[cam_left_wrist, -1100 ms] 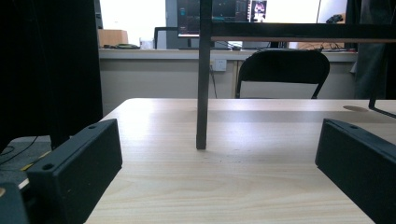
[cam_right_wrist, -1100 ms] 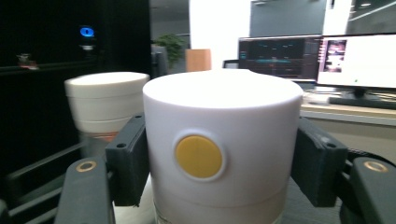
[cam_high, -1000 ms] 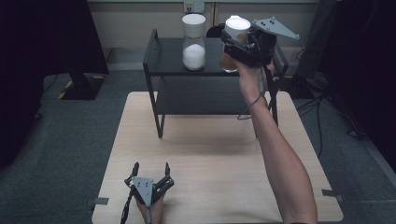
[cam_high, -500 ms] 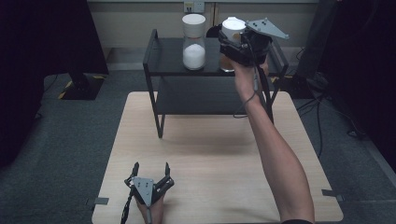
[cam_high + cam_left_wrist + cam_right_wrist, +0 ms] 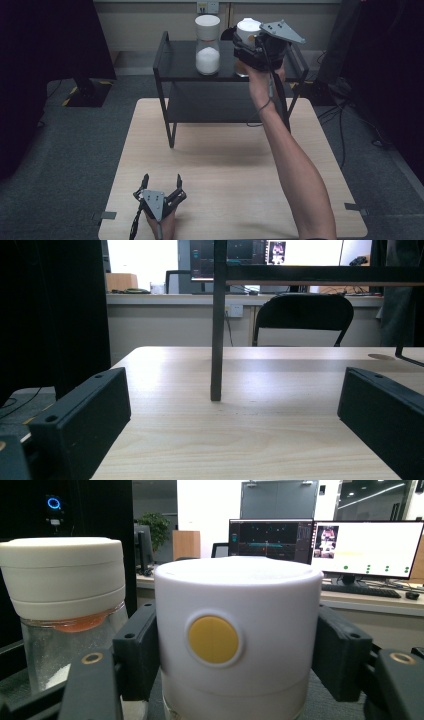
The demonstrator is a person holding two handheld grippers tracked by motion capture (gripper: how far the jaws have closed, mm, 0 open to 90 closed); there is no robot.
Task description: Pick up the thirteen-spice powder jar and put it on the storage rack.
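While your right gripper (image 5: 235, 655) clamps the white-lidded jar (image 5: 237, 635) on the top shelf of the black rack (image 5: 175, 65), both jaws press the lid's sides. Just beside it, to its left, stands a second jar (image 5: 207, 45) holding white powder. Your left gripper (image 5: 161, 186) rests on the table (image 5: 225, 165), jaws spread apart, holding nothing.

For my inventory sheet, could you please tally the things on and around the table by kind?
Jars with white lids: 2 (one with white powder, one in the right tongs)
Black shelf rack: 1
Handheld tongs: 2 (left, right)
Total: 5
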